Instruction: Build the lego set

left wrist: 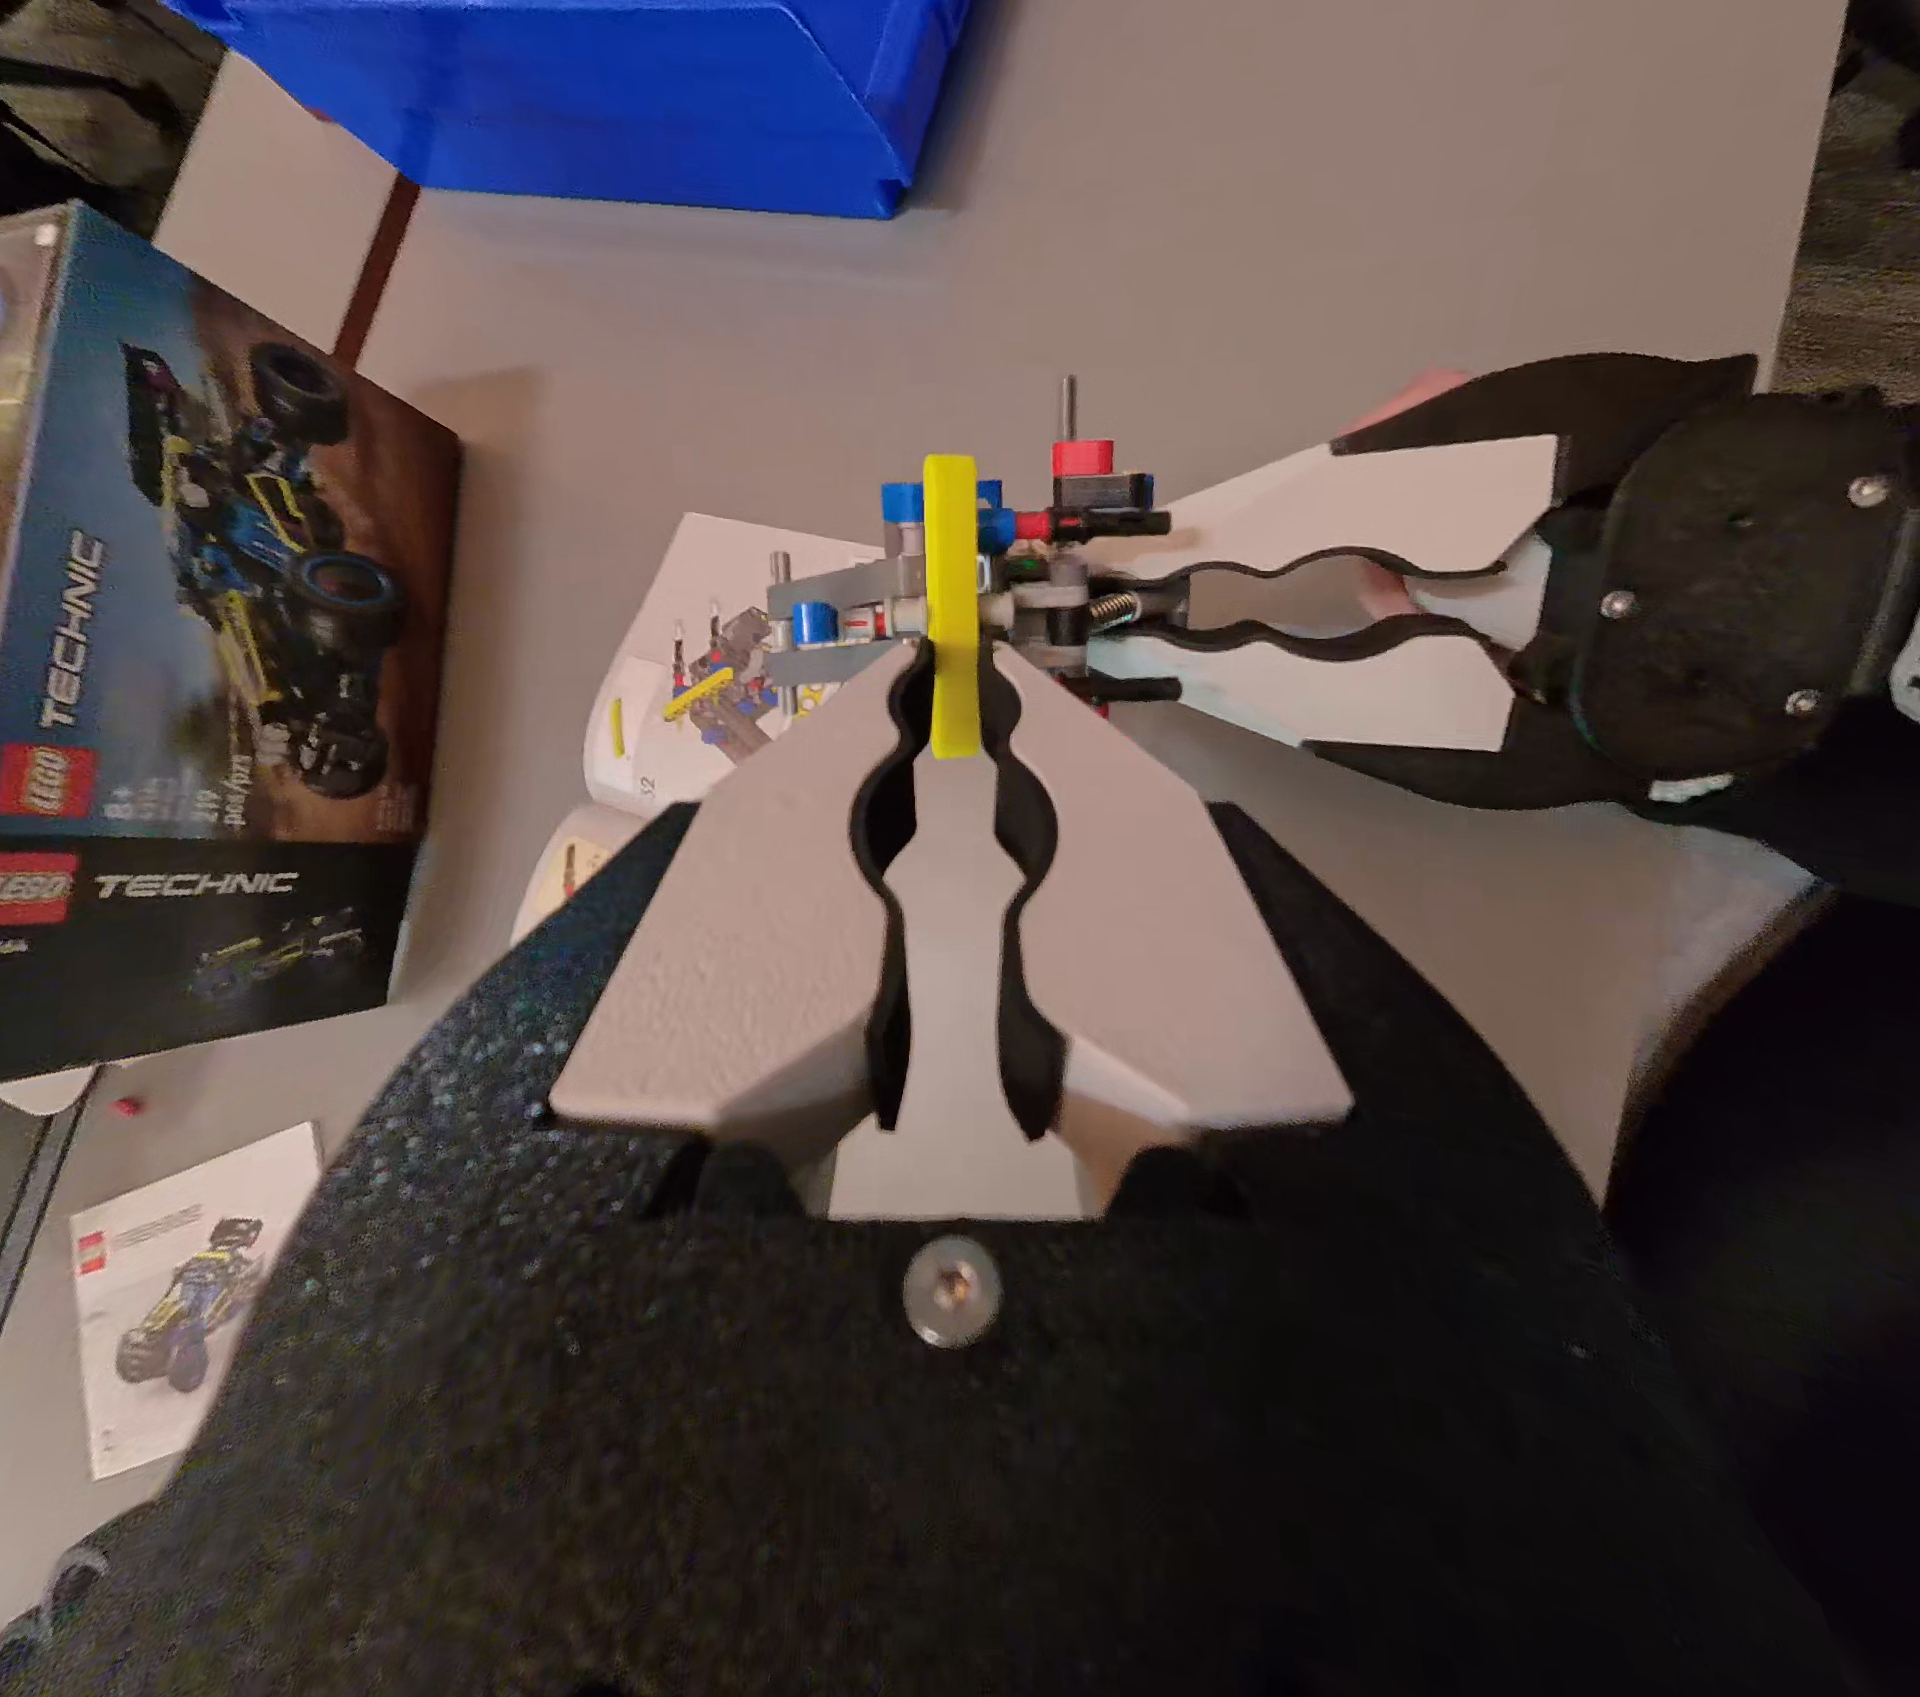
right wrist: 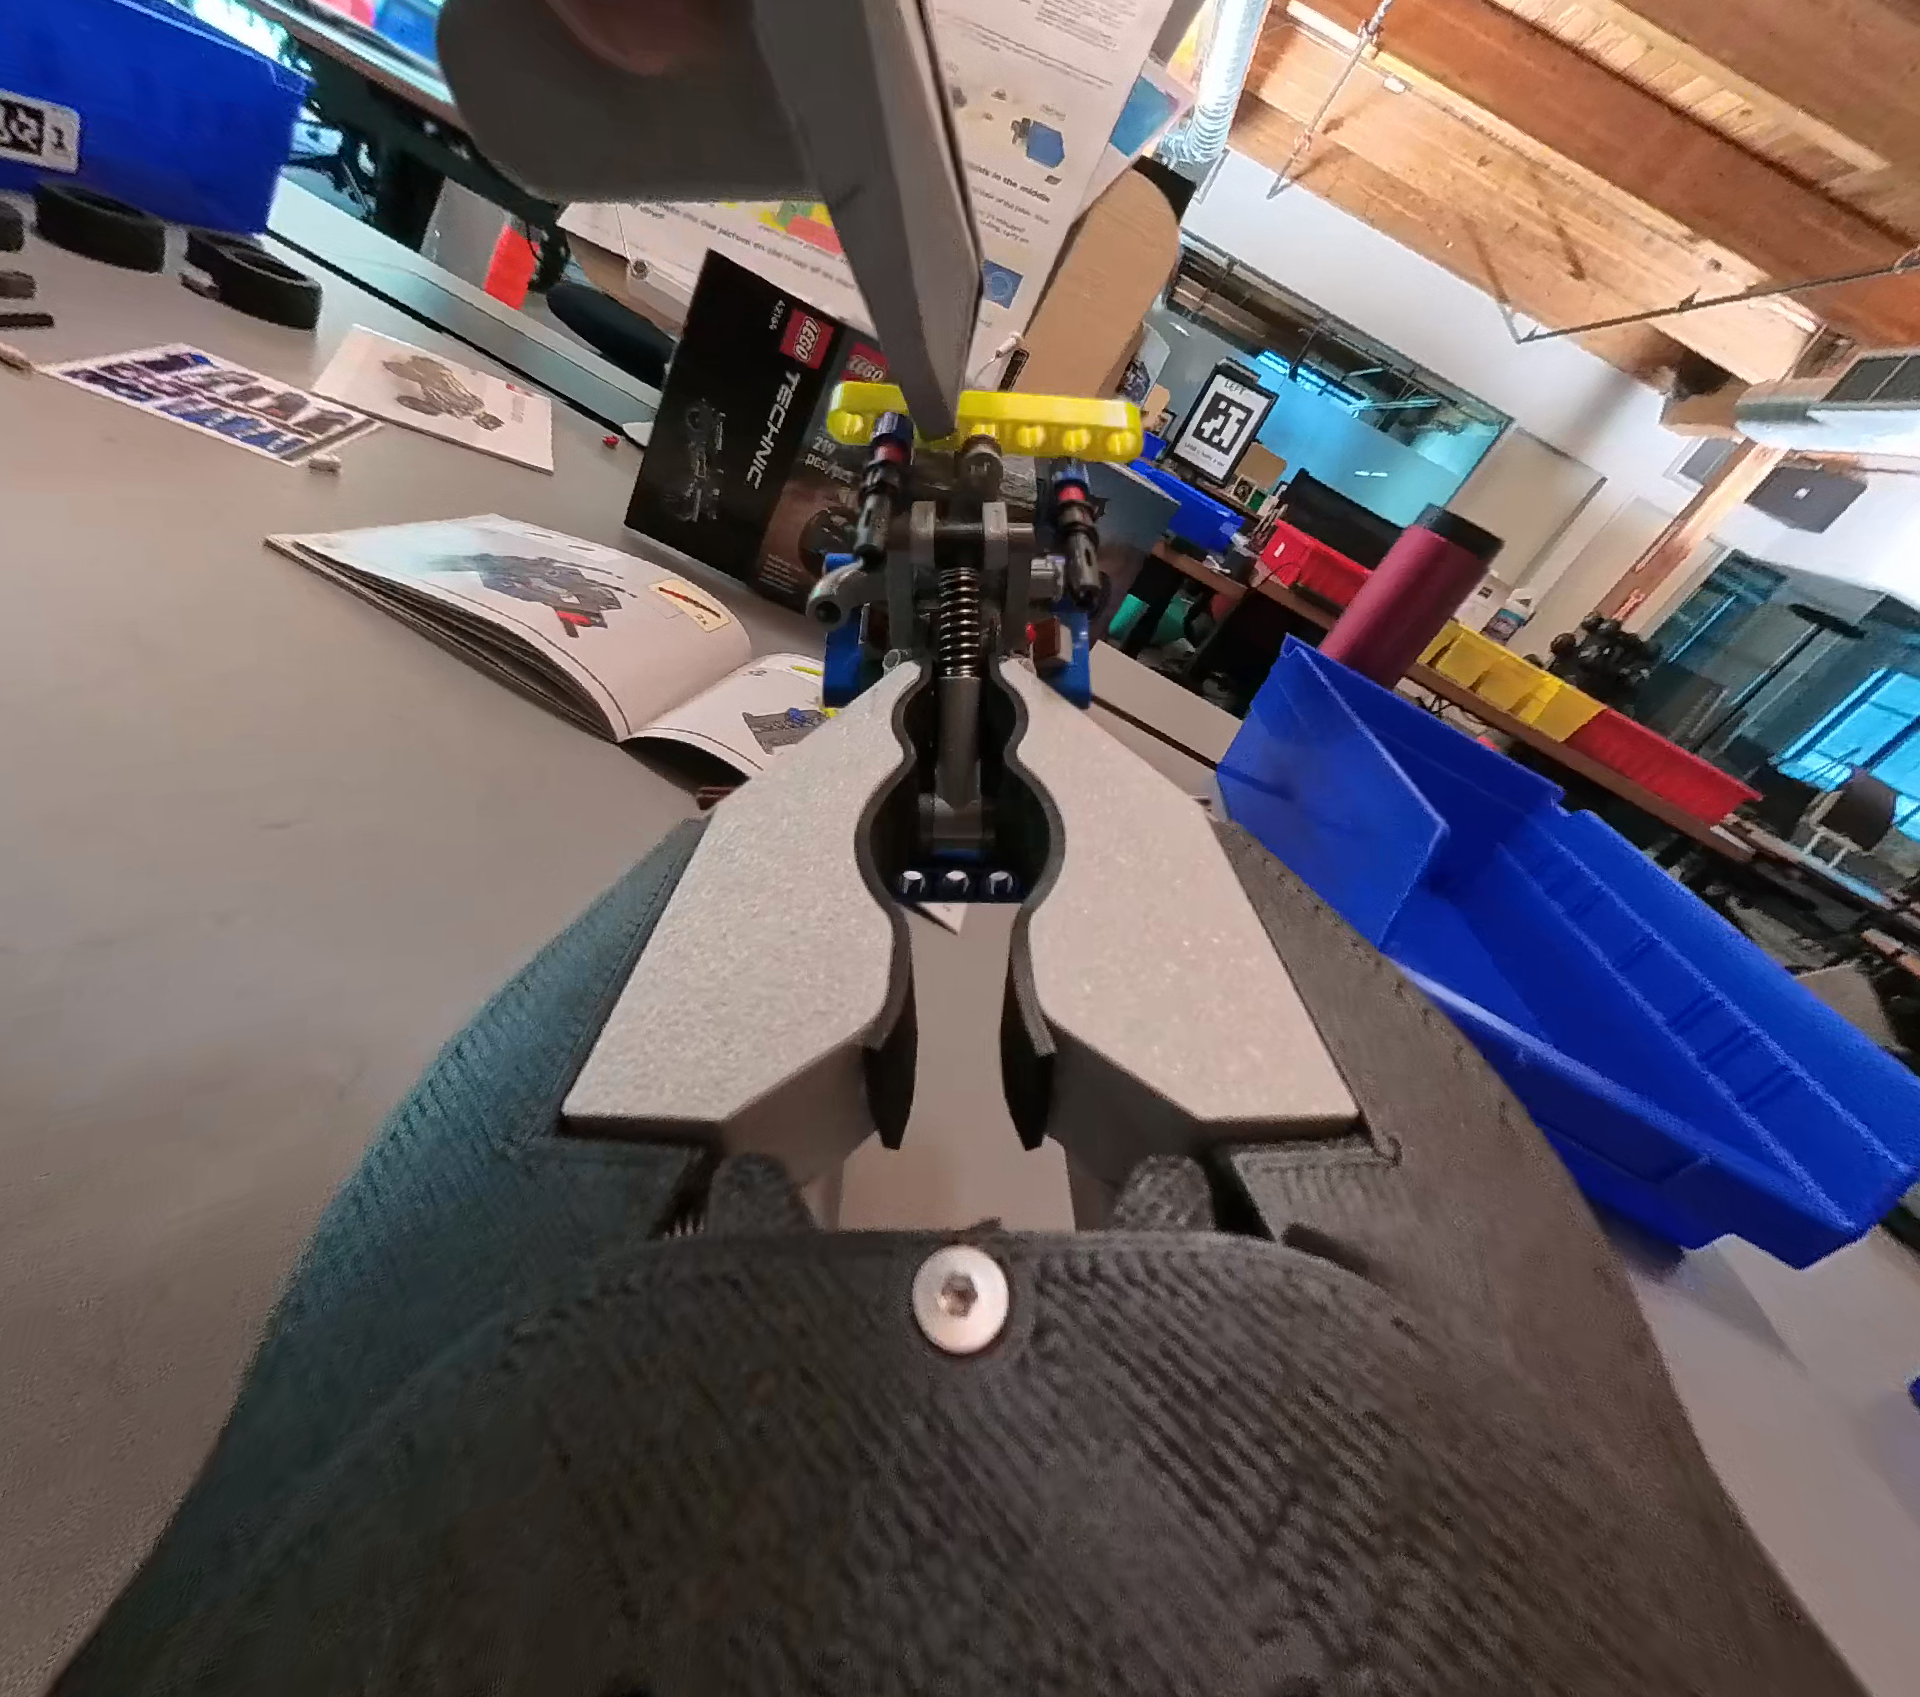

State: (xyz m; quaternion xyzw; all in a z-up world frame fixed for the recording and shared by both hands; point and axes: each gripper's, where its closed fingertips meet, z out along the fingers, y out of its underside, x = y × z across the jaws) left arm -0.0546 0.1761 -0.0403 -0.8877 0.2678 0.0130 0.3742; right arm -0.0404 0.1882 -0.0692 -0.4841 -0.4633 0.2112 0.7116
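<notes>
My left gripper point(left wrist: 954, 671) is shut on a yellow beam point(left wrist: 952, 598) that stands on edge against a small brick model point(left wrist: 1039, 577) of grey, blue, red and black parts. My right gripper point(right wrist: 958, 691) is shut on that model point(right wrist: 956, 587), its pads pressed on the grey spring strut. In the left wrist view the right gripper point(left wrist: 1153, 608) comes in from the right and clamps the model's end. In the right wrist view the left gripper's fingers point(right wrist: 914, 276) come down from above onto the yellow beam point(right wrist: 1049, 426) lying across the model's top.
A blue bin point(left wrist: 623, 6) stands at the back of the grey table point(left wrist: 1299, 193). A toy set box point(left wrist: 197, 639) lies at left, an open instruction booklet point(left wrist: 675, 671) under the model, a leaflet point(left wrist: 166, 1284) near left. Another blue bin point(right wrist: 1558, 941) sits right of the right gripper. One gripper's finger ends stand about 4 cm off the other's.
</notes>
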